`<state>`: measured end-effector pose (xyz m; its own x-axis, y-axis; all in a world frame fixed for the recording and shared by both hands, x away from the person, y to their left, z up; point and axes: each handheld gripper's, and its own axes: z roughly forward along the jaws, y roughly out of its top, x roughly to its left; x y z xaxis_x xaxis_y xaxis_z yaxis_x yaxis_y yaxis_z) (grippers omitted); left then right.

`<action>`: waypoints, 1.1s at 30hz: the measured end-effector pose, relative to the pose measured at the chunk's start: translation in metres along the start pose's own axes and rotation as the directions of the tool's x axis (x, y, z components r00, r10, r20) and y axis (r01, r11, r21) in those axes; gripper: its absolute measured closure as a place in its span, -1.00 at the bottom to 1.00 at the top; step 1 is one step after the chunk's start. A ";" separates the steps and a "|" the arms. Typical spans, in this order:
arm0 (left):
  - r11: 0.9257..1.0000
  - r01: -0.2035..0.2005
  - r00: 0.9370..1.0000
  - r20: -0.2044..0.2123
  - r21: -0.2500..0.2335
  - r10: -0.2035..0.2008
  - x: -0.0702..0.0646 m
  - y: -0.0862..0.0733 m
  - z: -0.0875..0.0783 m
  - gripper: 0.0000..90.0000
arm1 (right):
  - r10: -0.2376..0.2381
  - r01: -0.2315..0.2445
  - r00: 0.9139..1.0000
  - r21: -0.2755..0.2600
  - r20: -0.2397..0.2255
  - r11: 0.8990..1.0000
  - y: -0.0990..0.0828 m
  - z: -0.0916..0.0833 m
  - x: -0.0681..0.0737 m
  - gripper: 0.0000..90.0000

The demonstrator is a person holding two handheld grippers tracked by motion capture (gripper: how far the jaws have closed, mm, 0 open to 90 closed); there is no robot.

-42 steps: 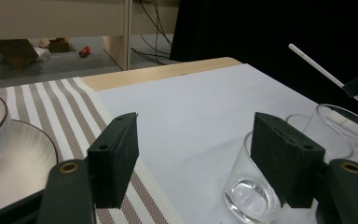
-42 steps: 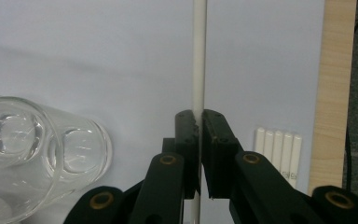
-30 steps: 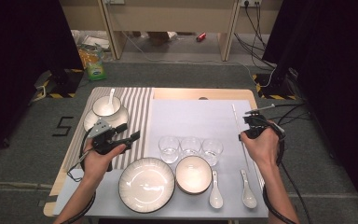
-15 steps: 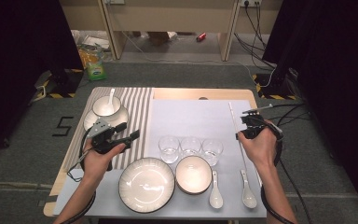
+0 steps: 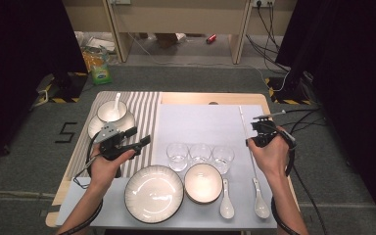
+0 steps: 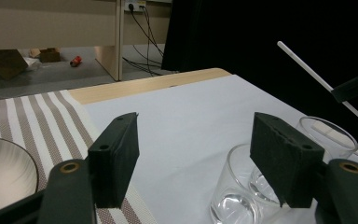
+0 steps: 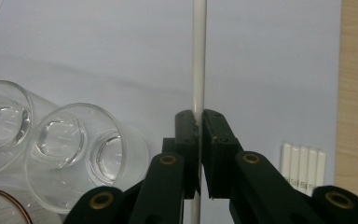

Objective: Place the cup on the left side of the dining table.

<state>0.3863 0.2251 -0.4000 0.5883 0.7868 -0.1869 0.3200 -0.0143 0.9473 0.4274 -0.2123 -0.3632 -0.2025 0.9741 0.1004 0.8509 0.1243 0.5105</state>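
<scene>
My right gripper (image 5: 252, 137) (image 7: 198, 116) is shut on a long thin white stick (image 5: 244, 122) (image 7: 198, 56) at the right side of the pale grey mat (image 5: 200, 122). The stick lies along the mat's right edge and reaches far past the jaws. The same stick (image 6: 307, 70) slants across the far side of the left gripper view. Over the striped placemat (image 5: 144, 110), my left gripper (image 5: 138, 137) (image 6: 193, 154) is held open with nothing between its pads, pointing toward three clear glasses (image 5: 200, 153) (image 6: 235, 186) (image 7: 65, 140).
A ribbed plate (image 5: 153, 193), a bowl (image 5: 203, 182) and two white spoons (image 5: 226, 200) (image 5: 260, 203) sit along the front. A bowl with a spoon (image 5: 111, 111) stands at the back left. A small ribbed white piece (image 7: 303, 168) lies near the mat's right edge.
The right gripper and the stick in it have shifted slightly to the left. The left gripper has kept still.
</scene>
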 end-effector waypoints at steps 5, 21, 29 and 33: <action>1.000 0.004 1.000 -0.004 0.005 -0.004 0.001 -0.001 0.001 -0.29 | -0.006 0.006 1.000 -0.016 -0.002 1.000 0.001 -0.002 0.004 0.90; 1.000 -0.002 1.000 0.004 0.003 0.002 -0.003 0.006 0.007 -0.29 | -0.006 0.006 1.000 -0.038 -0.014 0.999 -0.001 -0.003 0.004 0.90; 1.000 -0.003 1.000 0.009 0.002 0.003 -0.004 0.012 0.011 -0.29 | -0.009 0.008 1.000 -0.053 -0.013 0.999 0.000 -0.005 0.003 0.90; 1.000 -0.009 1.000 0.012 -0.001 0.009 -0.004 0.015 0.013 -0.29 | -0.013 0.012 1.000 -0.052 -0.015 0.999 0.000 -0.005 0.005 0.90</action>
<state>0.3984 0.2141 -0.3886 0.6001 0.7790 -0.1818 0.3142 -0.0205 0.9491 0.4239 -0.2086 -0.3590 -0.2205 0.9695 0.1068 0.8222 0.1259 0.5551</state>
